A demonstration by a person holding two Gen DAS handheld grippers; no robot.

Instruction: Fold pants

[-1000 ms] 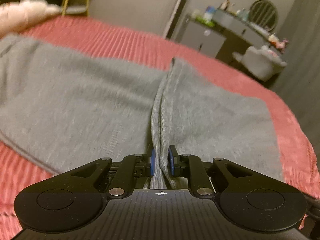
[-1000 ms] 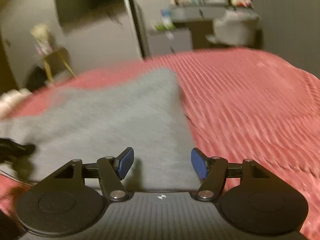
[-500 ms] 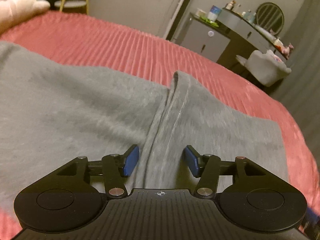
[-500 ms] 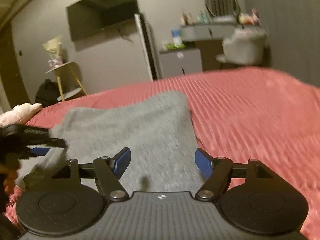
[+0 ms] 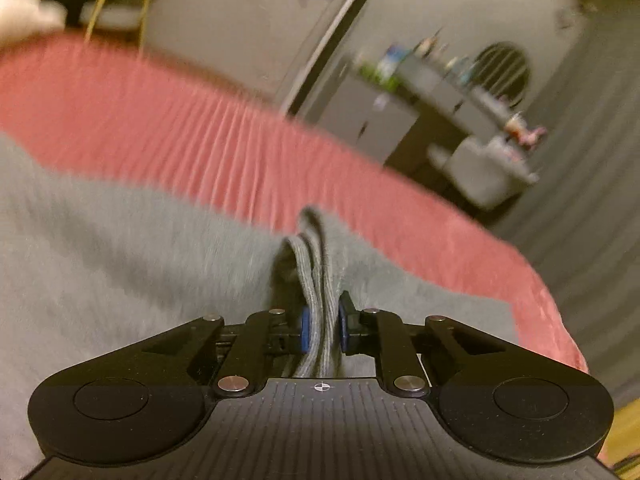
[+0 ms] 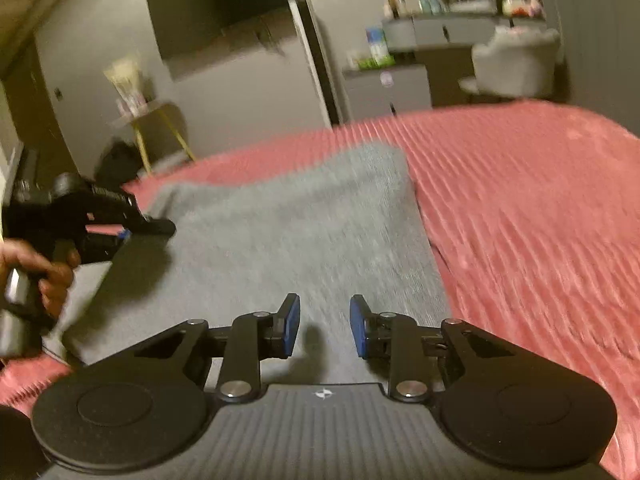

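Note:
Grey pants (image 5: 140, 280) lie spread on a red bedspread (image 5: 160, 120). My left gripper (image 5: 323, 320) is shut on a bunched ribbed band (image 5: 316, 272) of the pants, which runs up from between its blue pads. In the right wrist view the pants (image 6: 300, 220) lie flat, their right edge beside bare bedspread. My right gripper (image 6: 325, 320) hovers low over the near end of the pants. Its jaws are closing but still apart, with only flat fabric beneath the gap. The left gripper (image 6: 120, 220) and the person's hand (image 6: 40, 276) holding it show at the left of that view.
The red bedspread (image 6: 520, 220) extends far to the right of the pants. Beyond the bed stand a grey dresser (image 6: 400, 84) with bottles, a pale chair (image 6: 516, 64), a yellow-legged side table (image 6: 156, 120) and a dark wall screen (image 6: 224, 20).
My left gripper opened, shifted along the ribbed band and shut on it again. The right gripper's jaws have narrowed. The left gripper now shows farther in at the left of the right view.

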